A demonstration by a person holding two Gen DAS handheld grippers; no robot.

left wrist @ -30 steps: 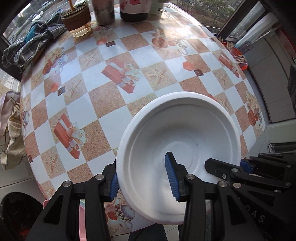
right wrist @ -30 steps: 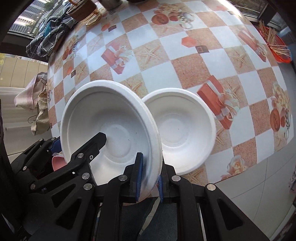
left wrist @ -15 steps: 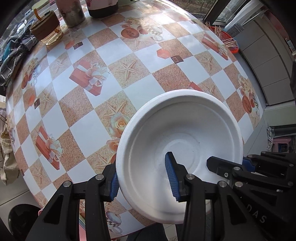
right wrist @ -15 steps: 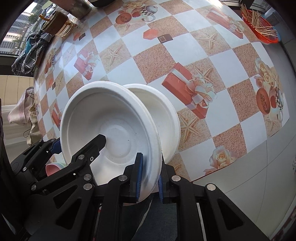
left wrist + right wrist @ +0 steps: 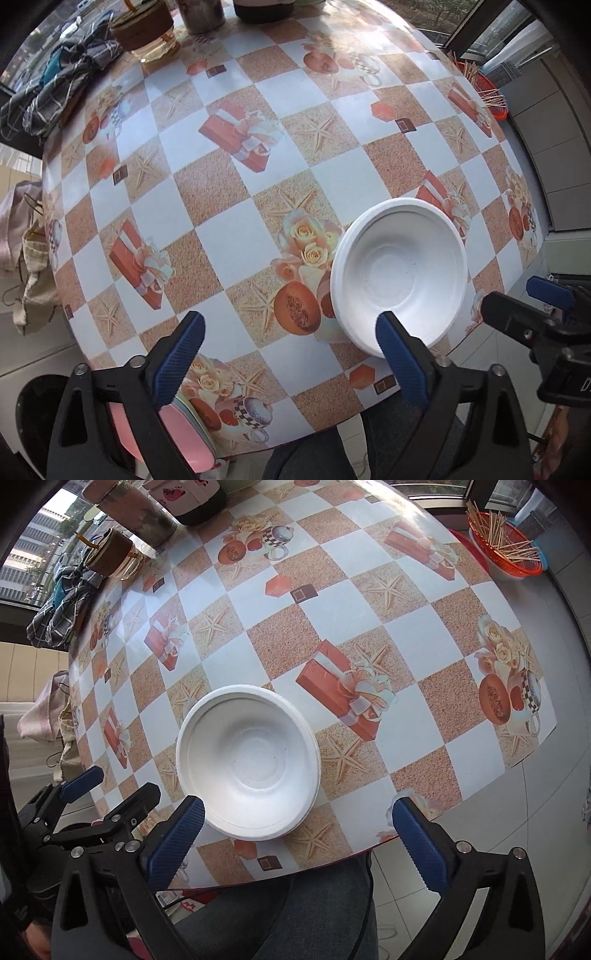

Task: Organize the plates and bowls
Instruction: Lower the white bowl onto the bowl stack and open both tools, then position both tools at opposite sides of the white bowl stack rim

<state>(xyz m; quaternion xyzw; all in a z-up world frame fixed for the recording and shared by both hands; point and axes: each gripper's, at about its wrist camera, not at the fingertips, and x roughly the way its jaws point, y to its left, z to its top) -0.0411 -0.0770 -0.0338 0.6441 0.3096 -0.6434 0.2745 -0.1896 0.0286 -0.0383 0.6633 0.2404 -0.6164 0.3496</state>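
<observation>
A white bowl (image 5: 399,275) sits upright on the patterned table near its front edge; in the right wrist view (image 5: 247,762) a second white rim shows just under it, so it is nested in another white bowl. My left gripper (image 5: 291,345) is open and empty, pulled back left of the bowls. My right gripper (image 5: 297,830) is open and empty, just in front of the bowls. A pink plate (image 5: 177,439) lies low at the front left, partly hidden by my left fingers.
At the table's far end stand a glass cup (image 5: 142,31), a jar (image 5: 201,14) and a crumpled cloth (image 5: 59,85). An orange basket of sticks (image 5: 504,546) sits at the far right. The table's front edge (image 5: 332,860) is close to both grippers.
Both grippers held a white bowl by its rim over the second bowl. The bowl now rests nested on the table, both grippers have opened and drawn back.
</observation>
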